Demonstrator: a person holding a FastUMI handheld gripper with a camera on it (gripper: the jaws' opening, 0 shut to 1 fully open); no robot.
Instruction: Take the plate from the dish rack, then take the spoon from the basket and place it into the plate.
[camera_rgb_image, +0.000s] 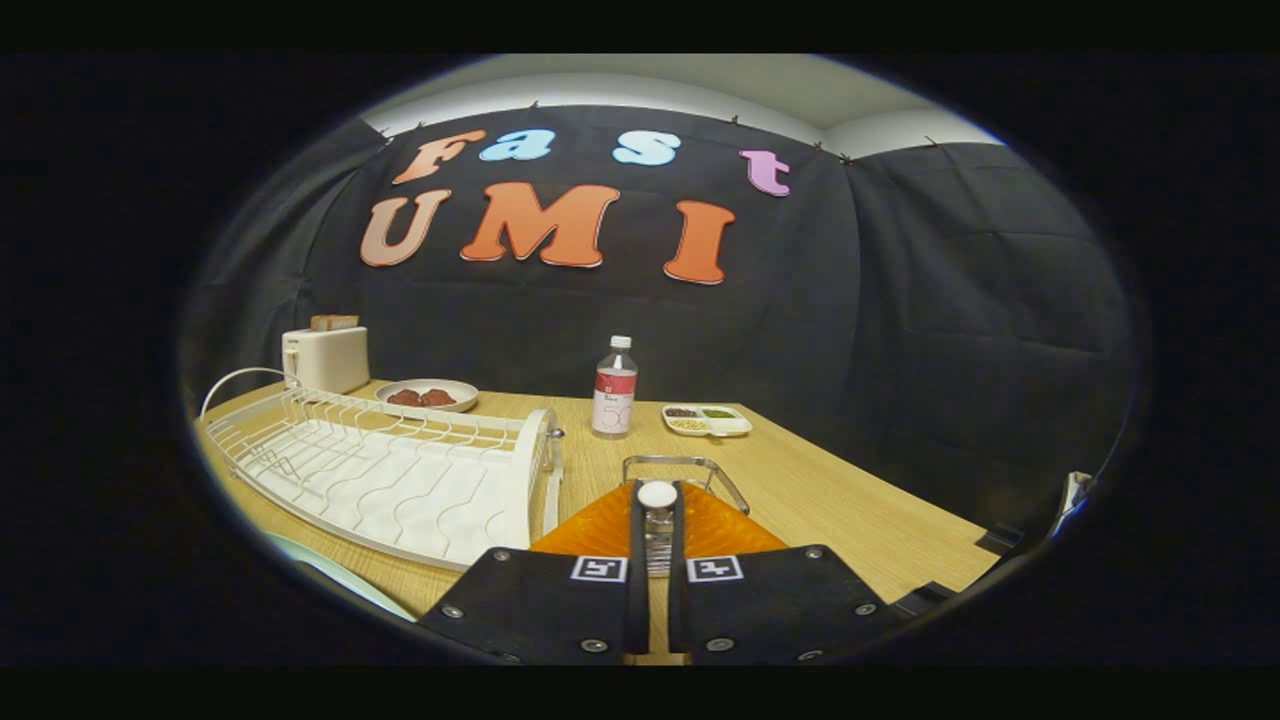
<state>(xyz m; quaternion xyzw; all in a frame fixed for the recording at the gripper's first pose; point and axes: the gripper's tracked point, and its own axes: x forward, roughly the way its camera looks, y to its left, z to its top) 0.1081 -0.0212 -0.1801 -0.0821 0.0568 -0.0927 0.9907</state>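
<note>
Spoon (657, 520) sits pinched between my jaws (656, 560), both fingers pressing its clear handle, white rounded end sticking up just past the tips. Jaws narrow, closed on it w/ only the handle's width between them. Orange basket (600, 525) w/ a metal wire handle lies right under and just ahead of the fingers on the wooden table (850, 500). White dish rack (390, 470) stands to the left of my jaws, close by the basket, wire ribs over a wavy drain tray; can't see any plate slotted in it. A pale curved rim (330, 575) shows at the near left, below the rack, prob the plate but too little visible to be sure. Farther ahead: water bottle (614, 386) w/ red label, upright, beyond the basket. Small divided dish (707, 420) just right of the bottle. Beyond the rack, a shallow bowl (428, 394) w/ dark red pieces, and a white toaster (326, 358) w/ bread on top.
</note>
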